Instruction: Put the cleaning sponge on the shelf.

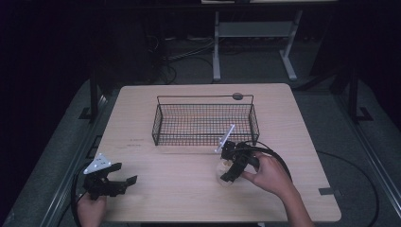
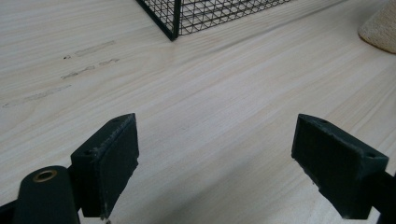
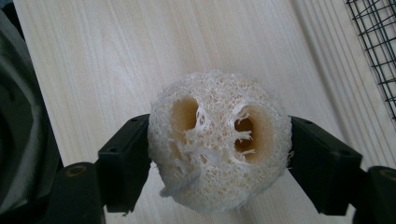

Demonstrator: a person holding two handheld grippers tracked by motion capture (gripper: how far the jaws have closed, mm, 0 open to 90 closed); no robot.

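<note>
Loofah, a pale round fibrous sponge slice point(image 3: 218, 140) with two hollows, sits pinched between the jaws of the right gripper point(image 3: 219, 154), on the light wooden table point(image 1: 179, 189) just in front of the black wire mesh basket point(image 1: 205, 124). Well apart at the table's near-left corner, the left gripper point(image 2: 215, 163) hovers with jaws spread wide over bare wood.

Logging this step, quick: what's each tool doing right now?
Left tool: open, holding nothing.
Right tool: closed on the loofah sponge.
</note>
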